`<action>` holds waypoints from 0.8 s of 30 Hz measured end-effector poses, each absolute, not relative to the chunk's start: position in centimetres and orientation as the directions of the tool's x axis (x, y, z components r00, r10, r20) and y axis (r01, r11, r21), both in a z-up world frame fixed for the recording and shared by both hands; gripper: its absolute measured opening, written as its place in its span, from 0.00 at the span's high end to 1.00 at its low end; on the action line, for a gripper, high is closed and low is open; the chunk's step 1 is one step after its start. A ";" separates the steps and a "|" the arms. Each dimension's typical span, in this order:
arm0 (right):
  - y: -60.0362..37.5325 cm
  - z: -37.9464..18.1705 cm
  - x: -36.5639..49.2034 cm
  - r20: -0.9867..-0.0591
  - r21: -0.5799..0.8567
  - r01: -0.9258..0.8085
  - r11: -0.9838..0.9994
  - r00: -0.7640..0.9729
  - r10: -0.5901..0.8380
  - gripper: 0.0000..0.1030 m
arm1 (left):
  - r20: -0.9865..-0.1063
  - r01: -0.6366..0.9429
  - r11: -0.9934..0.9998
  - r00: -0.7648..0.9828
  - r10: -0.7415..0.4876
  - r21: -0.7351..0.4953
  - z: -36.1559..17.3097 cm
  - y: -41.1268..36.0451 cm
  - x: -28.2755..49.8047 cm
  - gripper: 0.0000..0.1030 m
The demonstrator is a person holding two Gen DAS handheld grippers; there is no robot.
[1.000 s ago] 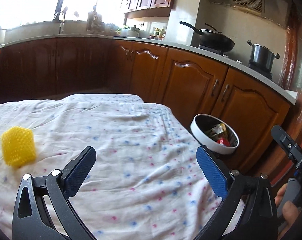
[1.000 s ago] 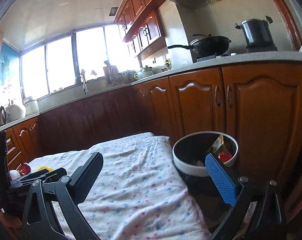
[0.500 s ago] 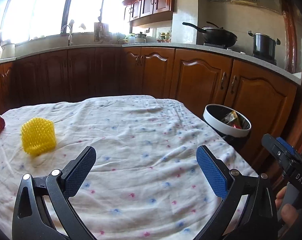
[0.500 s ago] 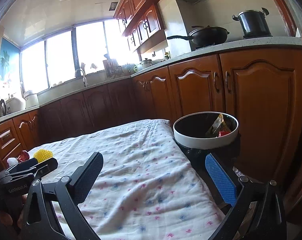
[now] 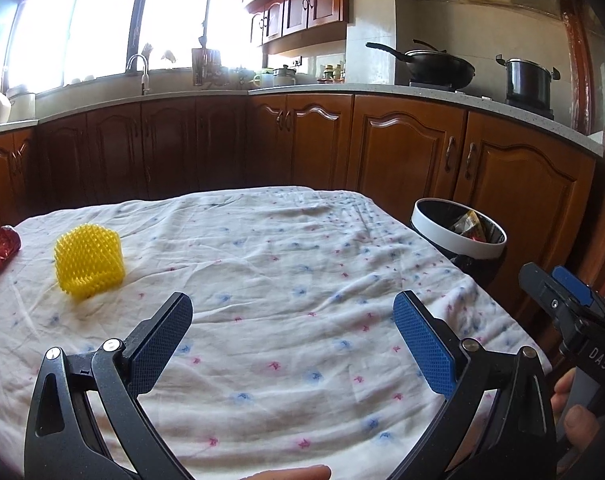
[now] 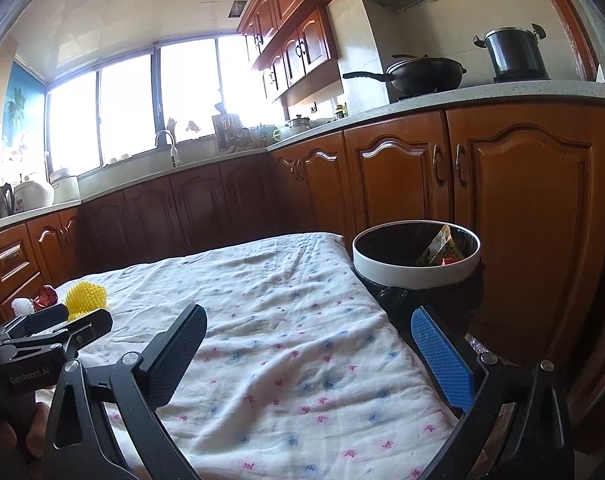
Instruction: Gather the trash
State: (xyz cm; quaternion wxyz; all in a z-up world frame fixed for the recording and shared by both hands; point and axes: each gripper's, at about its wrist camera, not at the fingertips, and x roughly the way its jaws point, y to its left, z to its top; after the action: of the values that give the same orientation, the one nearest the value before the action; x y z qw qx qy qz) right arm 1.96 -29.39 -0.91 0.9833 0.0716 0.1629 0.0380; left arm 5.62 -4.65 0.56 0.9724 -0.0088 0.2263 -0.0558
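Left gripper [image 5: 292, 320] jaws spread wide, holding nothing, above the floral cloth [image 5: 286, 276]. Right gripper [image 6: 306, 340] same: jaws apart, nothing between them. Yellow spiky foam net [image 5: 89, 262] sits on the cloth at far left, red wrapper [image 5: 5, 242] just beside it. Trash bin [image 6: 416, 270] stands off the table's right edge with wrappers inside.

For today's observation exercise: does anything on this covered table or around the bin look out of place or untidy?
Yes. A yellow spiky foam net, a red crumpled wrapper and a white net lie loose on the tablecloth, far from the bin, which already holds wrappers.
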 end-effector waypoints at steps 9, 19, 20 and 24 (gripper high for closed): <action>-29.7 -1.0 1.5 -0.309 0.153 -0.037 0.987 0.947 0.084 0.00 | -0.429 0.096 0.995 0.898 -0.098 -0.026 0.6 -4.7 5.1 0.00; -30.0 -0.9 1.1 -0.301 0.160 -0.036 0.986 0.950 0.083 0.00 | -0.411 0.090 0.996 0.908 -0.083 -0.002 0.9 -5.3 4.5 0.00; -30.0 -0.9 1.0 -0.300 0.159 -0.037 0.987 0.950 0.084 0.00 | -0.410 0.090 0.996 0.908 -0.083 -0.003 0.9 -5.3 4.5 0.00; -30.0 -0.8 1.1 -0.298 0.159 -0.041 0.986 0.950 0.088 0.00 | -0.409 0.091 0.996 0.909 -0.083 0.000 0.9 -5.3 4.4 0.00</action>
State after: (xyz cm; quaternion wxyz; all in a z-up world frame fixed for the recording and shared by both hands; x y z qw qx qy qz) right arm 1.06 -29.96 -0.82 0.9846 0.0754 0.1540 0.0327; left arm 4.44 -5.29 0.89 0.9769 0.0096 0.2090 -0.0444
